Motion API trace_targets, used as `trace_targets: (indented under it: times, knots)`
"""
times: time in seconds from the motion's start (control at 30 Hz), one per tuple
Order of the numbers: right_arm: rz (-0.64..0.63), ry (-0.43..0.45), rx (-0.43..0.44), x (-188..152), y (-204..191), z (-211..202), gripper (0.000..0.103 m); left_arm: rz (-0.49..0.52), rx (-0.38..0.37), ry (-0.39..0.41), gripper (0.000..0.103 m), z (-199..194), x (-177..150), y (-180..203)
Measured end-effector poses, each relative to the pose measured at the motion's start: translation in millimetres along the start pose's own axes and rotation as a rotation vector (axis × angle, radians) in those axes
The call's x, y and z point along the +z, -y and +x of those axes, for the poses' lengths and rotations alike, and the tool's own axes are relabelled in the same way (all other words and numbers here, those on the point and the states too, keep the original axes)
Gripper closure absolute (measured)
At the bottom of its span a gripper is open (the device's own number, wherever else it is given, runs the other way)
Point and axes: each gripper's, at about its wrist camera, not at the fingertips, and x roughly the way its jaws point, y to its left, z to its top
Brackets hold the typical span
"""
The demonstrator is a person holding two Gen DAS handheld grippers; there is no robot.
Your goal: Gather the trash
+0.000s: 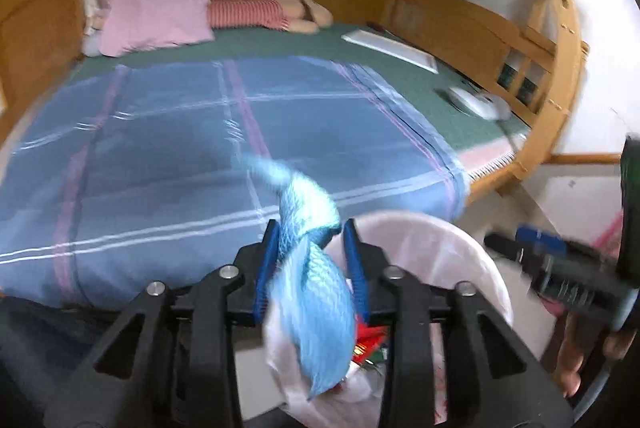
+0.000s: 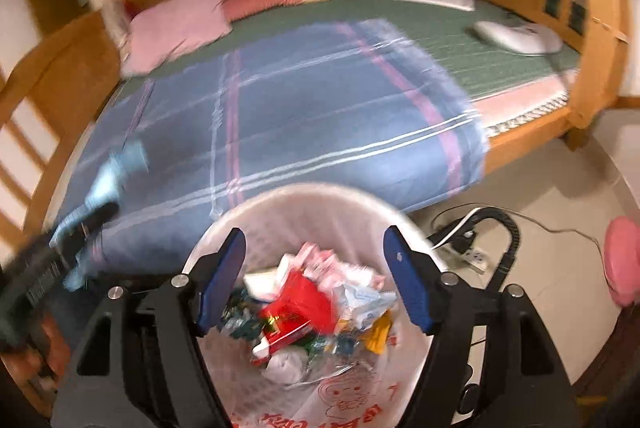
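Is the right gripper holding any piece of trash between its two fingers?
No. In the right wrist view the right gripper stands wide open above the lined trash bin, and nothing is between its blue fingers.

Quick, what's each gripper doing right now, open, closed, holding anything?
Left gripper: light blue mesh bag sits between its jaws; whether the pads press on it cannot be told.
Right gripper: open, holding nothing, over the lined trash bin.

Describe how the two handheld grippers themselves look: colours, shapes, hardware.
Both are alike. The left gripper and the right gripper have matte black angular linkage arms with cut-out openings, joined by round silver pivot bolts. Each carries two flat blue pads as jaws. Seen from the other camera, each body is a black block with white print, blurred. No sleeve or cable on the grippers is visible.
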Motion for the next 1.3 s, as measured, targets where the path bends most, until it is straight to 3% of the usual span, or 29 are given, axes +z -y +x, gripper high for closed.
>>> trace_targets:
  times: [0.1, 0.2, 0.3, 0.43, 0.5, 0.63, 0.97, 1.3]
  knots:
    - [0.083, 0.078, -0.018, 5, 15, -20, 0.032, 0.013, -0.064, -0.015, 0.02, 1, -4, 10]
    - [0.125, 0.145, -0.044, 8, 22, -36, 0.029, 0.029, -0.078, 0.004, 0.01, -5, -5, 16]
    - [0.135, 0.182, -0.074, 8, 22, -46, 0.022, 0.027, 0.016, 0.041, 0.004, -16, -1, 15]
    - [0.058, 0.23, -0.131, 9, 3, -61, 0.017, 0.035, 0.228, 0.128, 0.004, -42, 7, 15]
    - [0.018, 0.245, -0.144, 8, -8, -66, 0.01, 0.025, 0.278, 0.165, 0.003, -58, 11, 12]
    - [-0.062, 0.281, -0.12, 5, -26, -75, 0.006, -0.016, 0.37, 0.223, 0.003, -88, 16, 7]
    - [-0.133, 0.324, -0.029, 3, -46, -84, 0.004, -0.04, 0.381, 0.269, 0.003, -120, 22, 3]
    - [-0.134, 0.331, -0.013, 3, -52, -85, 0.003, -0.041, 0.369, 0.28, 0.003, -125, 20, 7]
